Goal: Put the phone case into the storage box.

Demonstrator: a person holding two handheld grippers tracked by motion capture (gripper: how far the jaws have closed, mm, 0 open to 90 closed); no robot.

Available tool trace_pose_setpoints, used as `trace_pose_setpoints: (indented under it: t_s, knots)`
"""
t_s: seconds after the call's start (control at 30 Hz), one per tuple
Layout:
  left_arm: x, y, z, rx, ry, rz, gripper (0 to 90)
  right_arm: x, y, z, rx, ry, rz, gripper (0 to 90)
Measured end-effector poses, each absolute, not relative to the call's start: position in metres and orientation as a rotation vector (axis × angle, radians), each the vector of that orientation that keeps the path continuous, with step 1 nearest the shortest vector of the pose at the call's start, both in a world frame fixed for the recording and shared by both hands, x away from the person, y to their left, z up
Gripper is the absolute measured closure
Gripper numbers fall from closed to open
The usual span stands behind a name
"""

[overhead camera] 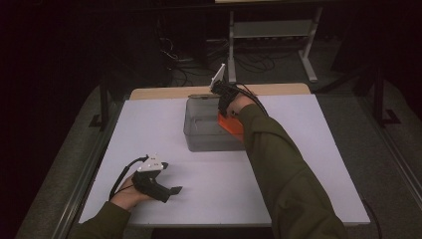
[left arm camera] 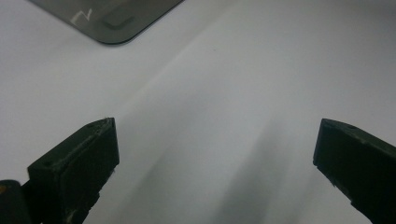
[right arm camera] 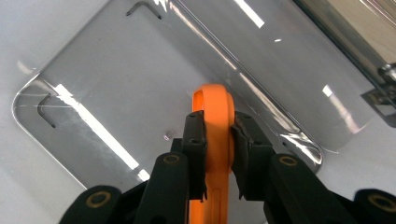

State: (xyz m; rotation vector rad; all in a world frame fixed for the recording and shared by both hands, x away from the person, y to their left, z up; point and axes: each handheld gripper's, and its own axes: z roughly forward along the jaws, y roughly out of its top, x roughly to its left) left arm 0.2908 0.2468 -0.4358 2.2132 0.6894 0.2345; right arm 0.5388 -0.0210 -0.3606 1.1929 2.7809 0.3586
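Risk is building on two sides: your left gripper (left arm camera: 215, 154) is idling spread and empty on the white table (overhead camera: 149, 124), while your right gripper (right arm camera: 218, 140) is pinching the orange tool (right arm camera: 214, 116) above the clear bin (overhead camera: 199, 134). It could slip and clip the rim. You are looking into a bin holding nothing loose.

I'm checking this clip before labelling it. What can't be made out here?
- Orange tool: its lower end is cut off by the right gripper view's bottom edge; in the high view the sleeve covers most of it.
- Clear bin: just a corner shows in the left gripper view.
- Right gripper: its jaws are hidden by the hand in the high view.
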Motion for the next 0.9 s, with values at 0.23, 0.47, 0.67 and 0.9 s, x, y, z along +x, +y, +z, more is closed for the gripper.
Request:
trace_pose_setpoints:
  t_s: [0.23, 0.47, 0.67, 0.9]
  knots:
    - [0.291, 0.246, -0.436, 2.215, 0.688, 0.233, 0.0, 0.54, -0.029, -0.357, 1.243, 2.745, 0.353, 75.2]
    - [0.291, 0.246, -0.436, 2.213, 0.689, 0.232, 0.0, 0.545, -0.04, -0.358, 1.313, 2.702, 0.343, 75.2]
    - [0.291, 0.247, -0.436, 2.212, 0.693, 0.232, 0.0, 0.549, -0.044, -0.359, 1.376, 2.672, 0.341, 75.3]
    - [0.29, 0.247, -0.436, 2.212, 0.694, 0.232, 0.0, 0.552, -0.053, -0.36, 1.415, 2.631, 0.312, 74.4]
